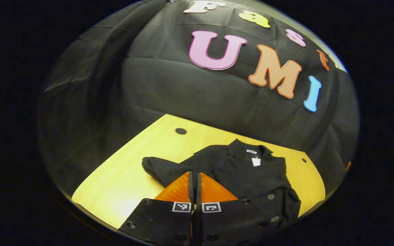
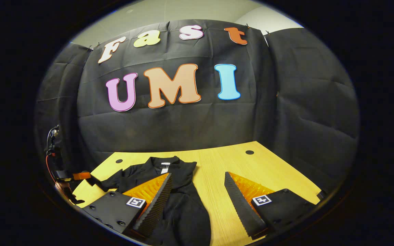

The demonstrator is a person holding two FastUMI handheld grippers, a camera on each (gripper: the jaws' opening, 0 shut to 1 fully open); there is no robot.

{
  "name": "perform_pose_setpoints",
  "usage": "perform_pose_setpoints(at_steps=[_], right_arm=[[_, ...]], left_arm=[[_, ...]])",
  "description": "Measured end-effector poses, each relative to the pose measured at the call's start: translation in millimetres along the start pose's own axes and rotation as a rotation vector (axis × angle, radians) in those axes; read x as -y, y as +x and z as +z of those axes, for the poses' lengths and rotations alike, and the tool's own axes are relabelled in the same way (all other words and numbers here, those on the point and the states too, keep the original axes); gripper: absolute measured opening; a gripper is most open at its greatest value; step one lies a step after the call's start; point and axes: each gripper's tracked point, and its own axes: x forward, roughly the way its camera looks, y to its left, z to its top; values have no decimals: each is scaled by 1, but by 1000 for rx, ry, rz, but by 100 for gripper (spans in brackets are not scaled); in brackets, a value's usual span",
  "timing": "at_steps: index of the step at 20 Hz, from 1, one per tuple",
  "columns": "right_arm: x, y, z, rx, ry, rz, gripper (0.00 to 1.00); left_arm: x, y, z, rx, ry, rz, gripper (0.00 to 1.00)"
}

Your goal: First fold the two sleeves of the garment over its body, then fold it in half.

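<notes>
One black garment on the wooden table, two grippers held just short of it.

Nearest, the left gripper (image 1: 195, 177) has its fingers pressed together, tips at the garment's (image 1: 248, 171) near sleeve; whether cloth is pinched between them I cannot tell. The right gripper (image 2: 197, 181) stands wide apart, one finger over the cloth, the other over bare table (image 2: 217, 164). The garment lies lengthwise, hem toward the grippers, collar and one white tag (image 1: 255, 161) toward the wall. Two dark holes mark the table's far edge.
</notes>
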Motion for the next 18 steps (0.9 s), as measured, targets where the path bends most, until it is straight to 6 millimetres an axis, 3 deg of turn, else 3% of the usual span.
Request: perform_pose_setpoints(at_steps=[7, 8, 9, 10, 11, 18], right_arm=[[16, -5, -14, -26, 22, 5, 97], [18, -5, -14, -29, 27, 9, 94], [22, -5, -14, -29, 31, 10, 97], [26, -3, -14, -28, 34, 9, 93], [30, -2, -14, -27, 37, 9, 97], [64, 2, -15, -46, 26, -7, 97]], left_arm=[[113, 40, 17, 28, 22, -164, 0], [126, 44, 17, 33, 26, -184, 0], [142, 48, 17, 33, 34, -206, 0], [158, 51, 16, 31, 44, -227, 0], [173, 54, 15, 27, 49, -247, 0], [272, 79, -2, -3, 63, -357, 0]])
